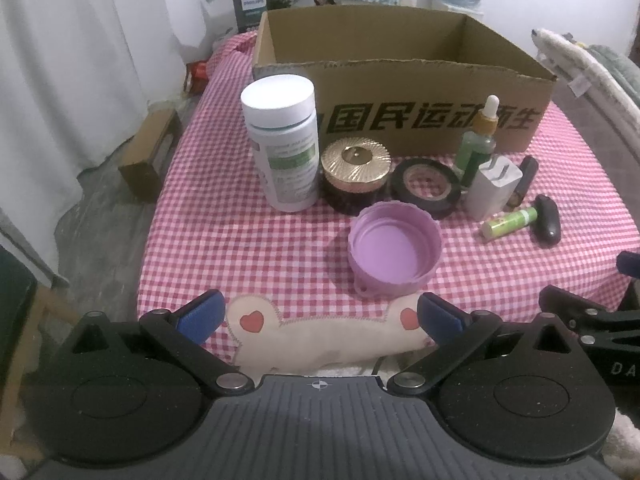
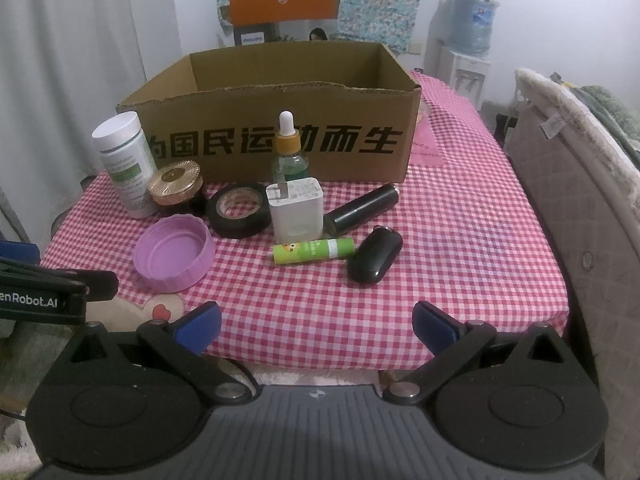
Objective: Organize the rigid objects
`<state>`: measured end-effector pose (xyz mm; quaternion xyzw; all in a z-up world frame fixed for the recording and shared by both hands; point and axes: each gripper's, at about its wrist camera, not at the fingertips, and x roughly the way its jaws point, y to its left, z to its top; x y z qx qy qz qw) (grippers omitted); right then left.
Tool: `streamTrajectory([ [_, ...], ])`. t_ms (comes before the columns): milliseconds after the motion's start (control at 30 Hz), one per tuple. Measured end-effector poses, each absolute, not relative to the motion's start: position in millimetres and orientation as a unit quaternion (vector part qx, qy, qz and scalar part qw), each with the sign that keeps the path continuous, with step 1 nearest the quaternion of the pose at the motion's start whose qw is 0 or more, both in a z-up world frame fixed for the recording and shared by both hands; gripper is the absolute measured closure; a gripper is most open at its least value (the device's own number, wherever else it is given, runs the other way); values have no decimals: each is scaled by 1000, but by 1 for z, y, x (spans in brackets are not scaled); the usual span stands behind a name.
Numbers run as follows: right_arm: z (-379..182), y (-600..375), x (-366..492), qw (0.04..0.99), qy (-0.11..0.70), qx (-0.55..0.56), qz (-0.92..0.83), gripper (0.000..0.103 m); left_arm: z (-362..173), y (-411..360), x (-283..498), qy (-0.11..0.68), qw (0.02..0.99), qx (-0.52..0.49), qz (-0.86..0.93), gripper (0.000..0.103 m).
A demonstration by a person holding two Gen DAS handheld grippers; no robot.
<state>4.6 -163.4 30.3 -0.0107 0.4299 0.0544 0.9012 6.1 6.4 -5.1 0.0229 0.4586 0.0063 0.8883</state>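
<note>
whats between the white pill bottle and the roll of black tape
The gold-lidded jar stands between the white pill bottle and the black tape roll, close beside both. It shows in both wrist views, clearest from the left wrist.

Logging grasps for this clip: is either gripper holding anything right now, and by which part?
Nothing is held: left gripper and right gripper are both open and empty.

My left wrist camera looks forward from the near edge of the checked table (image 1: pixel 240 240), facing the cardboard box (image 1: pixel 400 92). My right wrist camera sits further right, equally low. Both share the box (image 2: pixel 280 92) and purple lid (image 2: pixel 174 254).
</note>
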Motion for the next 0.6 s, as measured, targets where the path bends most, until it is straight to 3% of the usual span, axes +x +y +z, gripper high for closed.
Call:
streamTrajectory([
  [600,30,-161,6,901,430,-15,58,0,-8,8,8,466,884,23,15,0],
])
